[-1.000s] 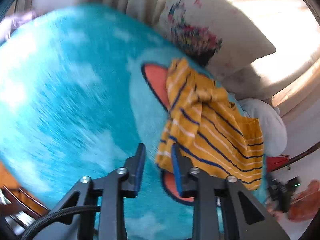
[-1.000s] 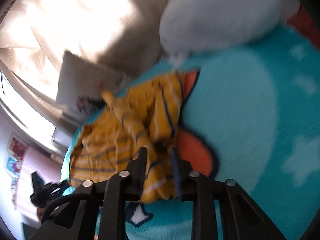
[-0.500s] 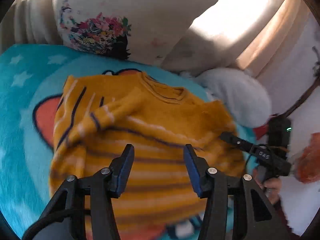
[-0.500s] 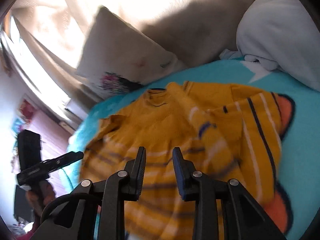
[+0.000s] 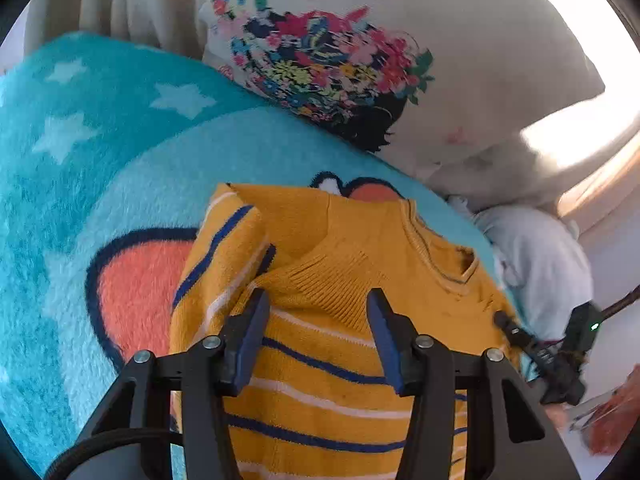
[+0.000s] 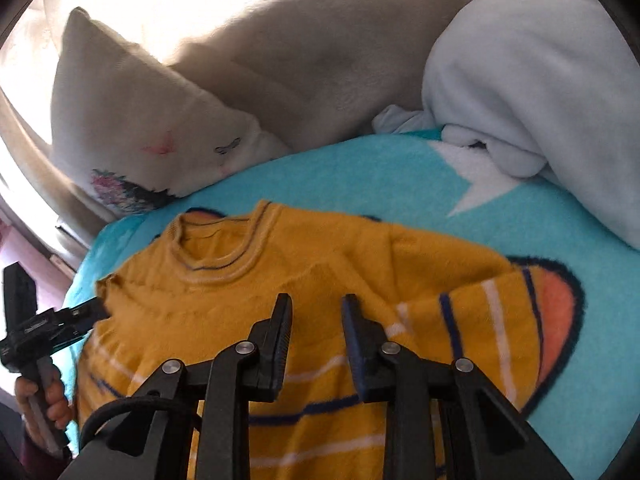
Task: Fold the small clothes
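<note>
A home bedroom: a fluffy turquoise fleece blanket with white stars [image 5: 120,168] covers a bed, a white pillow printed with bright flowers [image 5: 400,60] leans at its head, a pale blue soft bundle [image 6: 540,80] lies beside it, and sunlit beige curtains [image 5: 132,4] hang behind.

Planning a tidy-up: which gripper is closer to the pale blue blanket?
Right. The right gripper is at the sweater's edge beside the blanket; the left gripper, jaws just opened and empty, is at the sweater's opposite edge.
</note>
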{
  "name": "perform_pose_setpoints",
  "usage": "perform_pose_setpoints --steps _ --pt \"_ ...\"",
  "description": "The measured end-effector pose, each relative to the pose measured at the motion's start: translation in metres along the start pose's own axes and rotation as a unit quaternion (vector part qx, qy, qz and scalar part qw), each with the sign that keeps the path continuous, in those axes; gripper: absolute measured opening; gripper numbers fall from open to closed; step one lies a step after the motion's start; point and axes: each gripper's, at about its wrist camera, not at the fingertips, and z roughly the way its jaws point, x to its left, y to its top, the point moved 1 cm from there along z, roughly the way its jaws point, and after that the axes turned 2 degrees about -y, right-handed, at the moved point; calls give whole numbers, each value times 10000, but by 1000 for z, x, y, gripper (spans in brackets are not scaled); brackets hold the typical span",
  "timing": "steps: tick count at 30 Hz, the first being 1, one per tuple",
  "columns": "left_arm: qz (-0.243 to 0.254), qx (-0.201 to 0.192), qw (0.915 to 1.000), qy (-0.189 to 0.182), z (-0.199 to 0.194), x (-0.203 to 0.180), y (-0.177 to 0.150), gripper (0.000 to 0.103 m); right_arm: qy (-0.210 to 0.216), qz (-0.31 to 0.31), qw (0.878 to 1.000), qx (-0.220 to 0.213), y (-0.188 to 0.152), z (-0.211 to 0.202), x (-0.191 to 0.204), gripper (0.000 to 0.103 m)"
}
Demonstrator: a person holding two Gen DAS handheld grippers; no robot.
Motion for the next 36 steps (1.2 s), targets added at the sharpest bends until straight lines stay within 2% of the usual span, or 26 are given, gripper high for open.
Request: perform_pose_setpoints --steps 3,6,9,14,16,18,24,31,32,35,36 --pt "-250 -9 9995 -181 -13 5 2 50 -36 22 10000 -57 1 -2 1 27" --pt "-284 -237 9993 -108 -43 6 1 51 -227 60 9996 -171 2 -13 -1 28" --pt "-233 -416 9989 -19 -71 7 -5 58 -389 116 9986 -341 2 -32 -5 39" --pt "2 -782 9944 705 -113 15 -35 64 -278 -12 9983 -514 -7 -69 4 43" --pt "62 -868 9911 1004 -122 21 -52 69 -153 -152 9984 -516 -16 -80 15 49" --pt "41 -880 9898 1117 -126 27 -64 73 40 -254 9988 -415 -27 -83 29 52" --pt "20 -681 9936 901 -112 32 -102 73 728 -607 9955 72 -49 -72 83 52" --pt "-323 -609 9973 242 -100 43 -121 73 1640 -949 9793 706 -67 -37 162 53" --pt "-365 -589 9975 117 -98 44 -123 71 1742 -964 9770 767 -67 -31 171 53" --pt "-432 -460 9979 -143 -91 46 -125 49 2001 -1010 9691 1032 -64 -7 199 54" --pt "-415 -490 9978 -182 -89 47 -126 48 2068 -1032 9661 1151 -63 2 209 54"
